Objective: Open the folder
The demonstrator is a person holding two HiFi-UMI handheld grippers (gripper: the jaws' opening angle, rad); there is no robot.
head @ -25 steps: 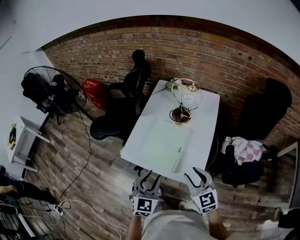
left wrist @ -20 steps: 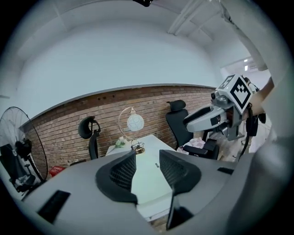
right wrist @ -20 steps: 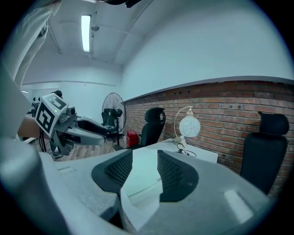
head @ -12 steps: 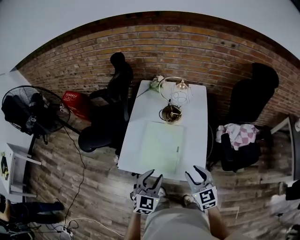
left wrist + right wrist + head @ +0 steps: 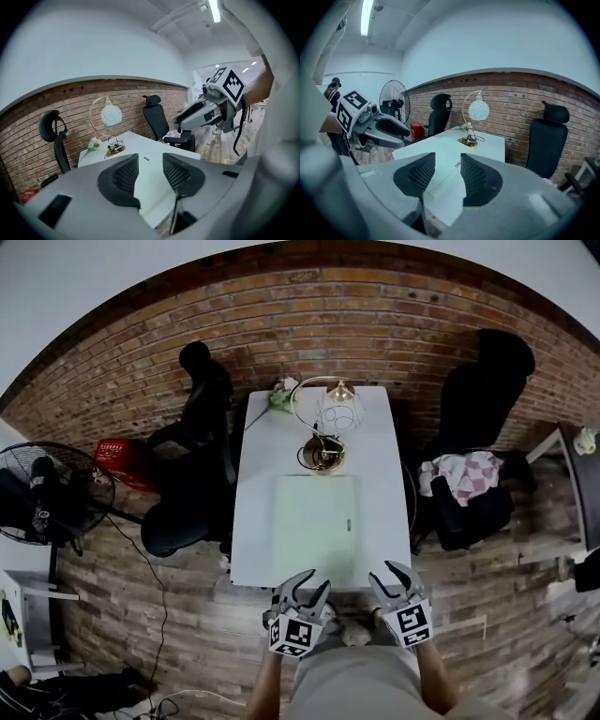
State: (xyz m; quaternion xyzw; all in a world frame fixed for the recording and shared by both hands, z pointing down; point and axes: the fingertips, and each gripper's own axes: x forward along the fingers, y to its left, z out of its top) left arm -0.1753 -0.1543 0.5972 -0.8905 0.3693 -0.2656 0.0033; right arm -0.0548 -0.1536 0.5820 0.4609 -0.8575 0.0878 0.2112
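- The brick wall (image 5: 309, 324) and plank floor (image 5: 187, 634) frame the scene and play no part in the task.
- The white table (image 5: 384, 512) runs lengthwise away from the person. Its near edge lies just ahead of both grippers.
- A black office chair (image 5: 192, 456) stands at the table's left. Another (image 5: 469, 418) at the right carries a checked cloth (image 5: 464, 474). Both stand clear of the work.
- The pale green folder (image 5: 314, 529) lies closed and flat on the table's near half, with its near edge close to the table's edge. An arched lamp (image 5: 323, 427) stands just beyond its far edge.
- The left gripper (image 5: 305, 585) and right gripper (image 5: 394, 573) hang over the floor short of the table. Each has its jaws apart with nothing between the pads.
- The step in hand looks like the approach.
  - One gripper should come in low at a free long edge so that a jaw slips under the top cover alone.
  - The other gripper should press the folder down so that it does not slide.
  - The cover is best swung away from the lamp.
- A small dark mark (image 5: 349, 524) sits by the folder's right edge. It may be a tab or clasp, but it is too small to tell.
- No view shows which long edge is the spine, nor the seam between the covers.
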